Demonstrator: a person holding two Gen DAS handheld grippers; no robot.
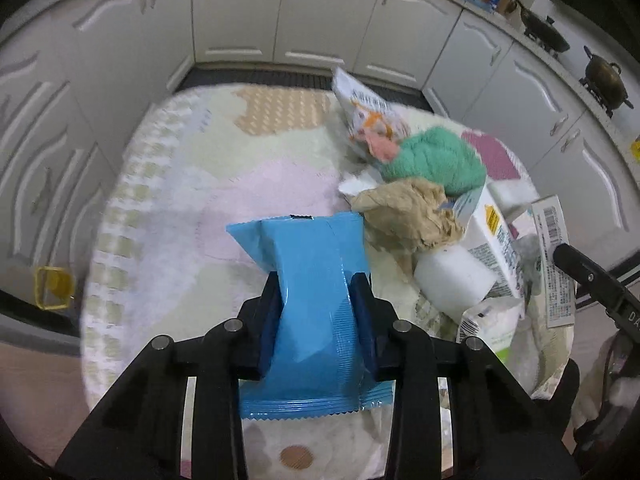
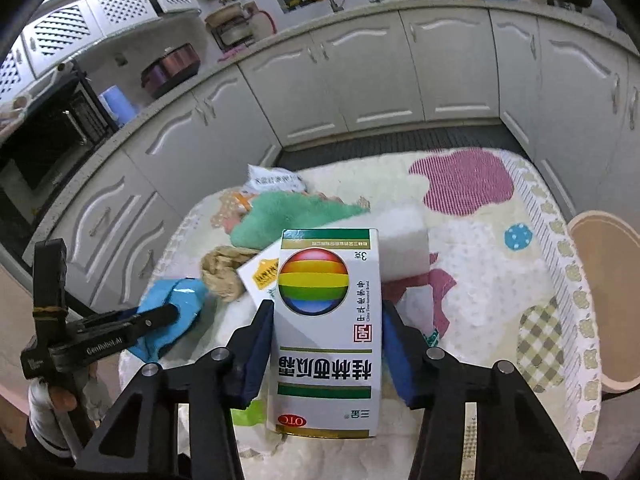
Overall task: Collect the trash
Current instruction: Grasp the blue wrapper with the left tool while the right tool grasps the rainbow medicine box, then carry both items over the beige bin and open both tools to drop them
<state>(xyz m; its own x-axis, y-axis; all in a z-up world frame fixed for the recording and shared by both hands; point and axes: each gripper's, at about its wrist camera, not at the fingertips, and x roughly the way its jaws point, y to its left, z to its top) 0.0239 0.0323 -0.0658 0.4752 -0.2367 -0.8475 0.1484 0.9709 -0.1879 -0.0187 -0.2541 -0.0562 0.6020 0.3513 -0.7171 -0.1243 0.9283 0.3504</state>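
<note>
Trash: two pieces are in hand, the rest is heaped on a round table under a soft fleecy pastel-patterned cloth [image 1: 168,208].

Left gripper [image 1: 318,316]: clenched on a glossy blue plastic snack wrapper [image 1: 308,280], pinched at its middle so the crimped ends flare out above and below. Film is thin and slippery; likely gripped mid-body for purchase.

Right gripper [image 2: 326,340]: grasping a rigid white cardboard medicine box with a rainbow ball print [image 2: 326,332], pads on its flat long sides. Box looks stiff, square-edged and light.

Left on the cloth: crumpled tan paper wad [image 1: 408,216], fluffy green towel [image 1: 436,160], white foam block [image 1: 452,280], printed sachet [image 1: 364,108]. A pale round bin [image 2: 604,300] stands beside the table, probably the drop point.
</note>
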